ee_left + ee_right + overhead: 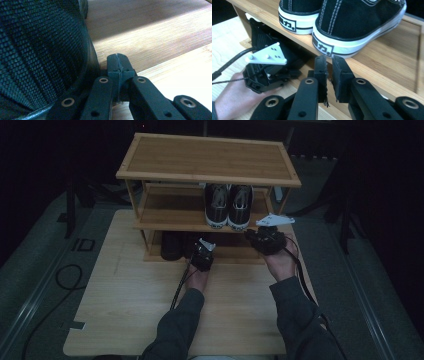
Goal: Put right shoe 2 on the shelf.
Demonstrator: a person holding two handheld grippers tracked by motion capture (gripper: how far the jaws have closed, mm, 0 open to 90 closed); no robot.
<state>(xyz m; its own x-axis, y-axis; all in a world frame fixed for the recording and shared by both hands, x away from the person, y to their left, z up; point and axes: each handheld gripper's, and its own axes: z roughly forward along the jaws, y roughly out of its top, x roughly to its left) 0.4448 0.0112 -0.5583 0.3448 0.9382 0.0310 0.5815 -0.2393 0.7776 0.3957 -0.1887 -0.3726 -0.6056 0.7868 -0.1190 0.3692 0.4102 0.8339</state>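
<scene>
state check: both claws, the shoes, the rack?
left claw: shut, nothing between its jaws, beside the black mesh shoe on the bottom shelf
right claw: open a crack, holding nothing
black-and-white sneakers: upright, paired, heels outward on the middle shelf
shoe rack: standing, top shelf bare

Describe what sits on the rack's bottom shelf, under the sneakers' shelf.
A dark mesh shoe stands on the bottom shelf, beside the left gripper. The rack's upper shelves shade and hide the shelf's back part.
</scene>
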